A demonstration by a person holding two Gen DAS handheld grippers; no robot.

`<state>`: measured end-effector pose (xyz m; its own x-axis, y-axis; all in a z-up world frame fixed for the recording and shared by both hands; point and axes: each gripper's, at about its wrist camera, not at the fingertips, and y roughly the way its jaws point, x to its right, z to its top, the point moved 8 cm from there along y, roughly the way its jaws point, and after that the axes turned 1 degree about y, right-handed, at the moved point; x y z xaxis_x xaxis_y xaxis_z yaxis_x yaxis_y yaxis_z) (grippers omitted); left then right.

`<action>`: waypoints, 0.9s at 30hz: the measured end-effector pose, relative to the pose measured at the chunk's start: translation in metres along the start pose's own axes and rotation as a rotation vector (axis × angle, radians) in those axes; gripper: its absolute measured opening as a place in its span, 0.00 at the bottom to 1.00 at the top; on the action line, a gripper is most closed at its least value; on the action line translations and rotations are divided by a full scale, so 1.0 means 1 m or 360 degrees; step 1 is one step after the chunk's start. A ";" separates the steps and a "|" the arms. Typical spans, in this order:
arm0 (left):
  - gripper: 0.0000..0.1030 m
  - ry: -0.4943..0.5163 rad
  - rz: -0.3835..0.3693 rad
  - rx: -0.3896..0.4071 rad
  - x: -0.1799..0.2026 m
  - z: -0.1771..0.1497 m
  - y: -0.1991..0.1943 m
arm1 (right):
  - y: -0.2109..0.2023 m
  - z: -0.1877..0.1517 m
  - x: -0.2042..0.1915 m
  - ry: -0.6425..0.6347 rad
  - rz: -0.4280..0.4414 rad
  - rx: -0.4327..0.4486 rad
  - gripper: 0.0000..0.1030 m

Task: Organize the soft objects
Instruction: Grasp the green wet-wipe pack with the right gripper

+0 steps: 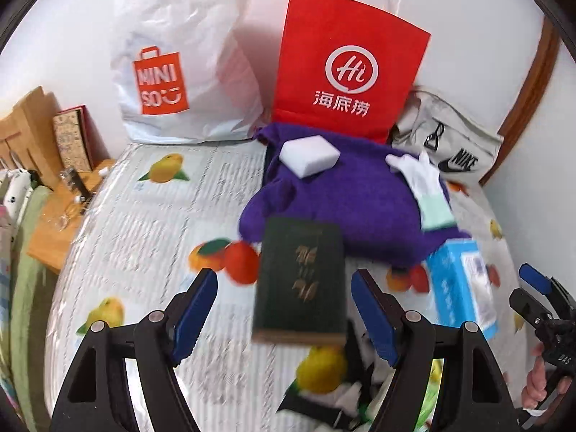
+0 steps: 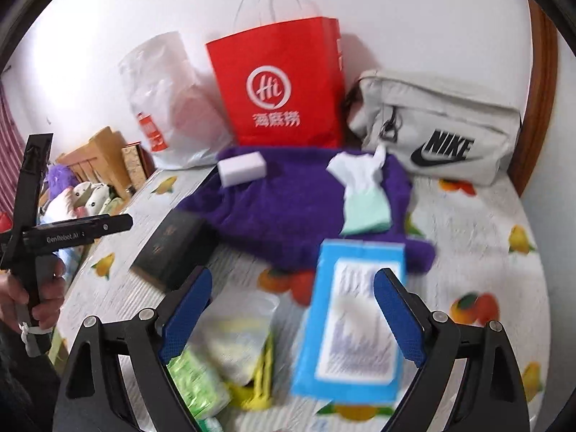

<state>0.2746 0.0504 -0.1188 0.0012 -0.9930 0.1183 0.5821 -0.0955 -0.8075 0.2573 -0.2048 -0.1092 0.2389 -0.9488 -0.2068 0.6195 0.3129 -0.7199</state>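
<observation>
A purple fleece cloth [image 1: 345, 198] [image 2: 288, 208] lies bunched on the fruit-print table cover. A white sponge block [image 1: 309, 154] [image 2: 242, 168] and a white-and-mint sock [image 1: 428, 194] [image 2: 363, 194] rest on it. In front of it lie a dark green book [image 1: 300, 280] [image 2: 169, 248] and a blue tissue packet [image 1: 464, 280] [image 2: 352, 324]. My left gripper [image 1: 284, 309] hovers open over the book, its pads clear of it. My right gripper [image 2: 291, 313] hovers open above the blue packet and holds nothing.
A red paper bag [image 1: 345, 64] [image 2: 280, 82], a white plastic shopping bag [image 1: 180, 64] and a grey pouch bag [image 2: 439, 126] stand against the wall behind. A green packet [image 2: 198, 378] and clear wrapping lie near the front. A wooden shelf [image 1: 54, 187] is on the left.
</observation>
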 end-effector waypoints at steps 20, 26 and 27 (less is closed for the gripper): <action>0.73 -0.0037 -0.0032 -0.0133 -0.040 -0.114 0.002 | 0.021 -0.117 -0.099 -0.0349 0.0150 -0.0068 0.89; 0.73 -0.0043 -0.0160 -0.0209 -0.034 -0.134 0.005 | 0.048 -0.126 -0.095 -0.0419 0.0028 -0.0111 0.73; 0.73 -0.0047 -0.0191 -0.0212 -0.031 -0.137 0.006 | 0.049 -0.126 -0.097 -0.0420 0.0054 -0.0106 0.65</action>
<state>0.1662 0.0711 -0.2063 -0.0369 -0.9715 0.2341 0.4664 -0.2239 -0.8558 0.1709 -0.1033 -0.2081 0.4505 -0.8909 -0.0579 0.5593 0.3322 -0.7595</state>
